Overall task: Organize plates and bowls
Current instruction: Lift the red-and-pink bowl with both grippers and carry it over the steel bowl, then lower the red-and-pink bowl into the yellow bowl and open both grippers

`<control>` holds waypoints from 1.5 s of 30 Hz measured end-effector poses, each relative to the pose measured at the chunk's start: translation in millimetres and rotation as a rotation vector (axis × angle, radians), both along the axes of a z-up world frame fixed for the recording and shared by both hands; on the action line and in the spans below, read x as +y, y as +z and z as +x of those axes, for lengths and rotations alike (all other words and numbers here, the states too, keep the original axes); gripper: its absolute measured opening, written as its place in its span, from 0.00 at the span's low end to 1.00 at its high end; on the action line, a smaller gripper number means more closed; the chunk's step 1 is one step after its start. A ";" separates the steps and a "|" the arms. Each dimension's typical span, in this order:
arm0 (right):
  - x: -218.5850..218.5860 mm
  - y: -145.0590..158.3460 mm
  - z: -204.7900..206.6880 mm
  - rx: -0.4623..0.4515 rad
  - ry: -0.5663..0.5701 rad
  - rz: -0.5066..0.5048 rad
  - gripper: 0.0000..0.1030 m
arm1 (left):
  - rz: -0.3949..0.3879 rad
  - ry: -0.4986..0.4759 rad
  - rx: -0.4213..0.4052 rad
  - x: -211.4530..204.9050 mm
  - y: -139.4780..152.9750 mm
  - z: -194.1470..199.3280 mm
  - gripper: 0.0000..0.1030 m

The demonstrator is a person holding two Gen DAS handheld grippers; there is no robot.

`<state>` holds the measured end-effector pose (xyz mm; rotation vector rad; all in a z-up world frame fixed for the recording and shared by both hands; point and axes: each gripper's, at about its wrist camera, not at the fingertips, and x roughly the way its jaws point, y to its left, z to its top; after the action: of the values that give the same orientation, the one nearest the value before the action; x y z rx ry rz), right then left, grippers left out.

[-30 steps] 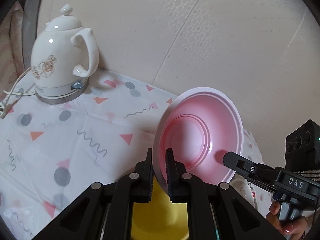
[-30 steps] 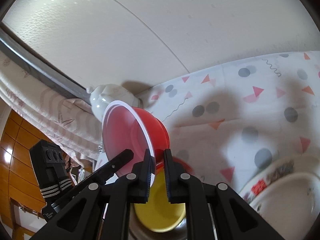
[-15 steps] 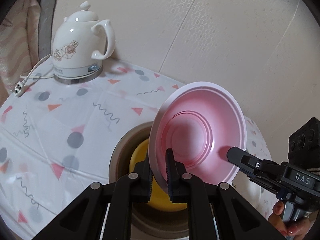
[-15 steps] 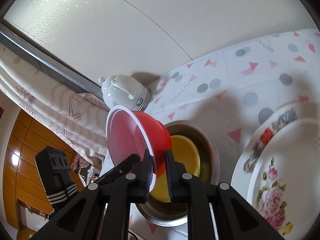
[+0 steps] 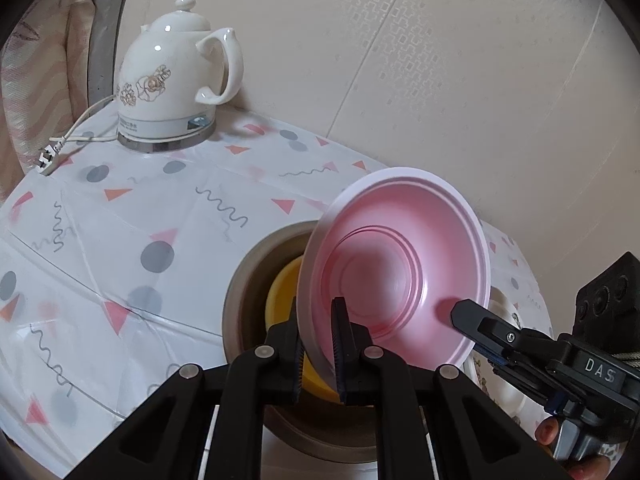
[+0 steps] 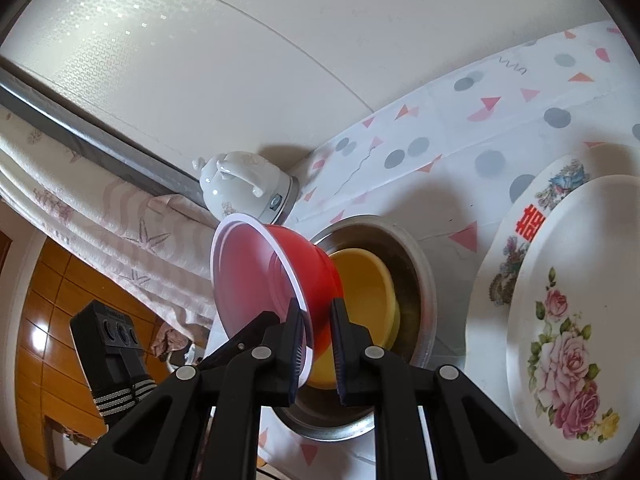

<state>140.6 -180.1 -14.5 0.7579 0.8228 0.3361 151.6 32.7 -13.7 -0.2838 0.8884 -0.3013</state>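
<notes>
**A:** Where is the bowl you're carrying?

**B:** You have the red bowl (image 6: 280, 280) up in the air, tipped on its edge, with its pink inside (image 5: 400, 276) turned toward your left tongs. It hangs over the near right part of the metal bowl (image 5: 248, 280), which stands on the patterned tablecloth (image 5: 120, 240).

**A:** And the tongs?

**B:** Your left tongs (image 5: 318, 344) are clamped on the bowl's rim at its low edge, one finger on the inside and one on the outside. Your right tongs (image 6: 316, 344) are pinched on the rim at the opposite side, again with the wall of the bowl between the fingers. So both pairs grip the same bowl.

**A:** What sits in the metal bowl?

**B:** A yellow bowl (image 6: 368, 292) lies inside it, right way up. The red bowl is just above it; I cannot tell whether the two touch.

**A:** What else is on the table?

**B:** To the right of the metal bowl you have two plates stacked: a white plate with pink roses (image 6: 572, 320) on top of a plate with a red character on its rim (image 6: 528, 220). At the far left, near the wall, stands a white kettle (image 5: 172, 76) on its base, its cord (image 5: 76, 128) trailing off to the left. A fingertip of your right hand (image 5: 546, 434) shows under the right tongs' handle.
</notes>
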 end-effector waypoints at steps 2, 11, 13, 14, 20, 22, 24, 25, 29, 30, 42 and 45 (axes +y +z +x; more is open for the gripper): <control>-0.3 -0.9 -2.5 -0.003 -0.008 -0.001 0.14 | -0.007 -0.002 0.007 -0.1 -1.5 0.2 0.11; 6.1 -0.9 -5.5 -0.023 -0.037 -0.053 0.15 | -0.008 -0.006 0.026 1.7 -5.9 4.1 0.11; 7.7 -0.5 -4.3 -0.024 -0.041 -0.071 0.15 | -0.011 -0.008 0.037 2.9 -7.4 6.2 0.11; 7.5 -1.0 -3.6 -0.021 -0.043 -0.069 0.15 | -0.016 -0.010 0.044 3.9 -8.6 7.7 0.11; 9.2 -5.8 -0.3 -0.005 -0.052 -0.079 0.15 | -0.026 -0.007 0.066 6.4 -14.2 11.0 0.11; 9.6 -8.1 0.6 0.006 -0.053 -0.078 0.15 | -0.023 -0.005 0.069 6.7 -14.9 11.1 0.11; 8.8 -9.6 0.3 0.012 -0.048 -0.064 0.15 | -0.027 -0.004 0.069 8.1 -14.7 10.5 0.11; 8.3 -10.0 0.0 0.015 -0.046 -0.058 0.15 | -0.029 -0.005 0.068 8.4 -14.5 10.1 0.11; 8.1 -11.1 -1.0 0.026 -0.037 -0.055 0.17 | -0.019 -0.006 0.066 6.9 -13.9 8.5 0.11; 8.3 -11.3 -1.3 0.028 -0.036 -0.055 0.17 | -0.017 -0.008 0.066 6.4 -13.7 8.1 0.11; 5.6 -19.9 -1.4 0.074 -0.050 -0.021 0.21 | -0.025 0.005 0.069 6.4 -12.7 10.0 0.20; 4.7 -21.6 -1.4 0.081 -0.045 0.003 0.21 | 0.012 0.019 0.056 4.9 -10.5 8.5 0.21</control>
<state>139.2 -175.3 -36.1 0.7956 0.8807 0.2679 160.2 37.6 -24.2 -0.2911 0.9423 -0.2712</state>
